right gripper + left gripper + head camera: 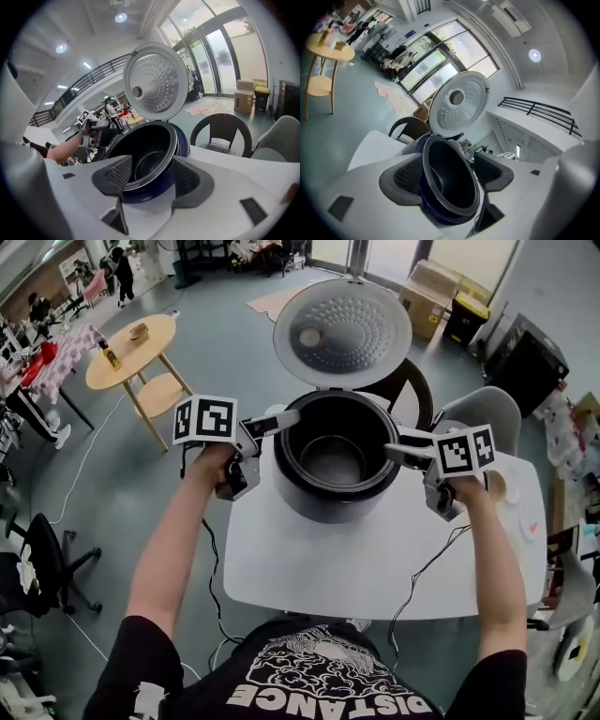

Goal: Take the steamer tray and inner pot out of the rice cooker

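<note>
The dark blue rice cooker [323, 507] stands on the white table [375, 563] with its lid [342, 332] raised behind it. The black inner pot [333, 460] sits inside; I cannot make out a steamer tray. My left gripper [286, 420] is at the cooker's left rim, open. In the left gripper view the pot [450, 180] lies between the spread pads [405, 176]. My right gripper [398, 448] is at the right rim, open. In the right gripper view its pads [117, 173] straddle the pot rim [154, 161], one inside, one outside, not pressing.
A black chair [412, 390] and a grey chair [487, 409] stand behind the table. A round wooden side table [131, 352] is at the far left, an office chair [37, 563] at the near left. Cables hang off the table's front edge.
</note>
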`<state>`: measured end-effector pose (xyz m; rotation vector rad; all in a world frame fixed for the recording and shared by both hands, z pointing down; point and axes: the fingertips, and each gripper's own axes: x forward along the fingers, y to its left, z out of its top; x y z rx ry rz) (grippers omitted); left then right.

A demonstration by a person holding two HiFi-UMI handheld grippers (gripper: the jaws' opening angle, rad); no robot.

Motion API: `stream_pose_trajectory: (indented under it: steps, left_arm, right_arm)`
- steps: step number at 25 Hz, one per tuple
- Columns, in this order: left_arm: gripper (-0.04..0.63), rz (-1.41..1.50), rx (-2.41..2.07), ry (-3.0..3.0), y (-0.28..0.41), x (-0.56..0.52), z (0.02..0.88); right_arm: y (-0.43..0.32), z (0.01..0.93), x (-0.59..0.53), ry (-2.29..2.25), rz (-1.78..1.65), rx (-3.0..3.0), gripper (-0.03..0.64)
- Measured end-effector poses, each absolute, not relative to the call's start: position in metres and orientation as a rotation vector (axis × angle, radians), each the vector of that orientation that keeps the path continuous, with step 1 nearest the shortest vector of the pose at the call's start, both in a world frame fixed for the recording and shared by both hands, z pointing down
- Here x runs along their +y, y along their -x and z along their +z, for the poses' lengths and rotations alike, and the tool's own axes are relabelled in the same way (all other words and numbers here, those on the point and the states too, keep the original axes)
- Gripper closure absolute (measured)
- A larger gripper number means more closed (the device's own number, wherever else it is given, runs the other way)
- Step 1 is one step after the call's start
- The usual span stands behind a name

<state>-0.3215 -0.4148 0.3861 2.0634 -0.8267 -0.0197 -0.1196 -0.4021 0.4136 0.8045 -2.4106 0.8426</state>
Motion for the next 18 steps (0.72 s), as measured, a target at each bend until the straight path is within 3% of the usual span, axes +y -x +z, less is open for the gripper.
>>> stream_pose_trajectory:
  steps: [13,18]
  left_arm:
    - [0.256,0.073,-0.605,-1.988,0.309,-0.429,0.397]
    - [0.287,0.082,-0.525,-1.953,0.308,-0.429,0.399]
  right_arm:
    - [0.116,0.410,-0.412,-0.847,1.088,-2.449,0.359]
    - [0.112,0.421,-0.413,-0.869,1.149,-2.410,0.373]
